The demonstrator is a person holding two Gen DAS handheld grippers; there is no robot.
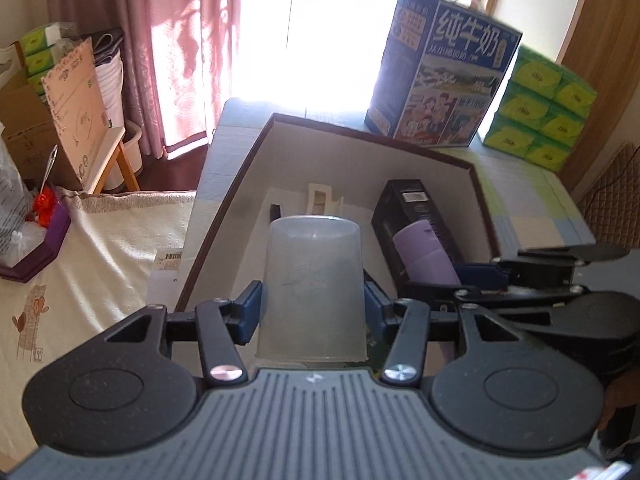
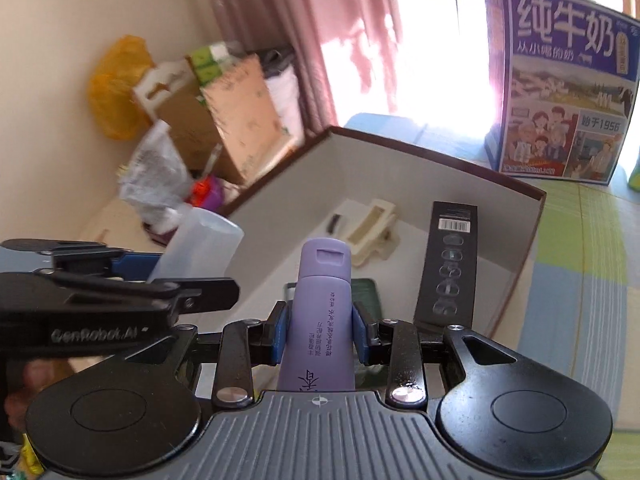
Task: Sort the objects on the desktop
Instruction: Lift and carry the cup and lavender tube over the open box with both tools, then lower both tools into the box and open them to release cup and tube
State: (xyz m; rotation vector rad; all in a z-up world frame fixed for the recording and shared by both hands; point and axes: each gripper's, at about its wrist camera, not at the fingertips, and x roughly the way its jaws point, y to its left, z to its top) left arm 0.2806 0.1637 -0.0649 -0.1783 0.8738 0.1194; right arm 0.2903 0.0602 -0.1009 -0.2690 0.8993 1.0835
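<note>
My left gripper (image 1: 312, 304) is shut on a translucent plastic cup (image 1: 314, 284), held upside down over the open brown-rimmed box (image 1: 360, 136). My right gripper (image 2: 319, 330) is shut on a purple tube (image 2: 320, 312), cap forward, also over the box (image 2: 440, 160). In the box lie a black carton (image 2: 450, 264), a cream clip (image 2: 372, 232) and a small dark item (image 2: 333, 224). In the left wrist view the tube (image 1: 426, 256) and the right gripper (image 1: 476, 276) show at the right. In the right wrist view the cup (image 2: 200, 244) and the left gripper (image 2: 132, 268) show at the left.
A blue milk carton box (image 1: 440, 76) stands behind the box, with green tissue packs (image 1: 540, 108) to its right. A cream towel-covered surface (image 1: 100, 260) with a purple tray (image 1: 36, 248) lies to the left. Cardboard boxes, bags and pink curtains stand beyond.
</note>
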